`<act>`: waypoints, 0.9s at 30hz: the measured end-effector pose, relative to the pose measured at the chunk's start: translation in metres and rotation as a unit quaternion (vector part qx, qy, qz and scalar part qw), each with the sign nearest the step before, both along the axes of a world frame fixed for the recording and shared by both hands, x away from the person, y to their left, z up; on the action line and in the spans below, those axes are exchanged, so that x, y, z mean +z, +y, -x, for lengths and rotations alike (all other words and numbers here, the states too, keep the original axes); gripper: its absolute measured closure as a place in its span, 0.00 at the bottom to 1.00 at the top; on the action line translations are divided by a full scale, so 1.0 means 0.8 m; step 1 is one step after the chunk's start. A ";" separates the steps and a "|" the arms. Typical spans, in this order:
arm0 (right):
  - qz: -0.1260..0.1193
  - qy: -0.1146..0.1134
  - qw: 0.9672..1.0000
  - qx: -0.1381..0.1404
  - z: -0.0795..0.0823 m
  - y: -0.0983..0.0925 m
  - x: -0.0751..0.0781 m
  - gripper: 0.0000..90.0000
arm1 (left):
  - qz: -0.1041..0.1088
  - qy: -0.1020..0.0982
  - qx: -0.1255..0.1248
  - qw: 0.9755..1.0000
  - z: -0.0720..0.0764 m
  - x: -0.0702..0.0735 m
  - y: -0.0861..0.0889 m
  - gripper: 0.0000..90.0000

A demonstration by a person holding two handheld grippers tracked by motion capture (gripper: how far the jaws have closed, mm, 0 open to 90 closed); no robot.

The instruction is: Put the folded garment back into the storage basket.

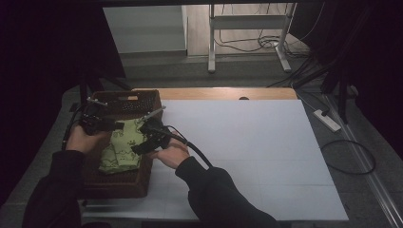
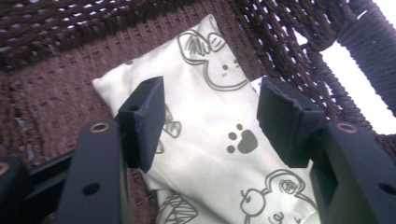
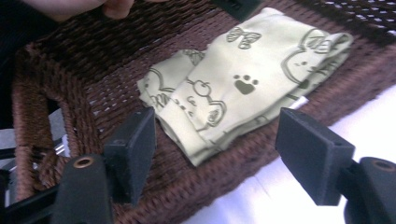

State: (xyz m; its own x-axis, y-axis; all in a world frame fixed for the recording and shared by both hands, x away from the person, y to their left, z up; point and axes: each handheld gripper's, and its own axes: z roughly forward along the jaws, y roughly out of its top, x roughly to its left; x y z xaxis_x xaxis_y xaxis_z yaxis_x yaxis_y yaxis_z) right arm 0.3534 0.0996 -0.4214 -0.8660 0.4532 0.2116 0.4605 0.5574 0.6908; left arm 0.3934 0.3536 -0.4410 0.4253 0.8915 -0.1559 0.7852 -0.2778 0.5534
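So there's a folded pale green cloth [image 1: 121,149] with cartoon prints lying flat in the brown wicker basket [image 1: 124,185], at about 9 o'clock on the table. Left gripper [image 2: 210,122] and right gripper [image 3: 226,154] both hover over it, jaws apart and empty. Looks light, soft and floppy, so I'd pinch a folded edge through all the layers

White table mat [image 1: 247,142], floor power strip [image 1: 327,119].

Operator and grippers, appearance
Dark long sleeves [image 1: 216,192]. Left gripper [image 2: 210,121] and right gripper [image 3: 224,154]: matte black, blocky jaws, brass-ringed screw holes; black cable [image 1: 197,151] on right.
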 end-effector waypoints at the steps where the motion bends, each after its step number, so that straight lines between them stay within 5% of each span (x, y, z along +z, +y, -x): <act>1: 0.000 -0.003 1.000 -0.003 -0.001 -0.003 0.000 0.31 | 0.002 0.000 0.000 1.000 0.000 -0.001 -0.001 0.44; 14: 0.000 0.005 1.000 -0.013 -0.013 -0.034 0.001 0.16 | 0.020 -0.025 0.004 0.999 0.012 0.005 -0.013 0.28; 27: 0.021 -0.016 1.000 -0.014 -0.013 -0.062 0.001 0.07 | 0.028 -0.042 0.009 0.999 0.026 0.005 -0.023 0.15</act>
